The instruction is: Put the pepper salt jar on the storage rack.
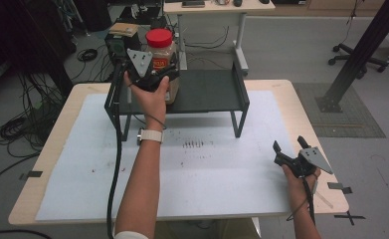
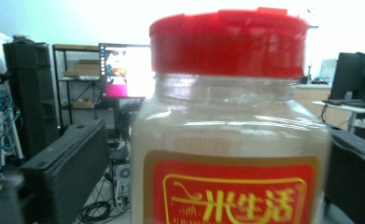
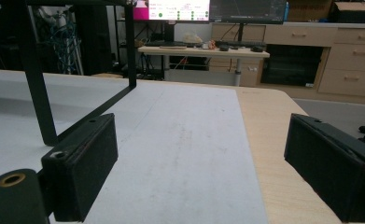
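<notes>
While the person's left hand reaches forward over the table, the scene reads so:

Jar: a clear plastic jar (image 1: 163, 59) with a wide red screw lid and a red label edged in gold, printed with yellow characters; its contents look pale and fill it nearly to the neck; in the left gripper view the jar (image 2: 229, 121) stands upright and very close to the camera

Jar's place: at the left end of the black shelf (image 1: 209, 92), on its top deck; whether the base touches the deck or hangs just above it I cannot tell

Left gripper: the left gripper (image 1: 154, 77) is clenched around the jar's lower body, below the label's top edge; the grey plate sits tilted on top of it

Right gripper: the right gripper (image 1: 287, 149) is released, jaws spread wide with nothing between them; it is low over the white mat (image 1: 207, 174) near the table's right front corner, well apart from the jar; in the right gripper view both black pads (image 3: 84, 163) stand far apart over the mat's edge

Shelf: a low black metal stand on thin legs, at the back of the mat
</notes>
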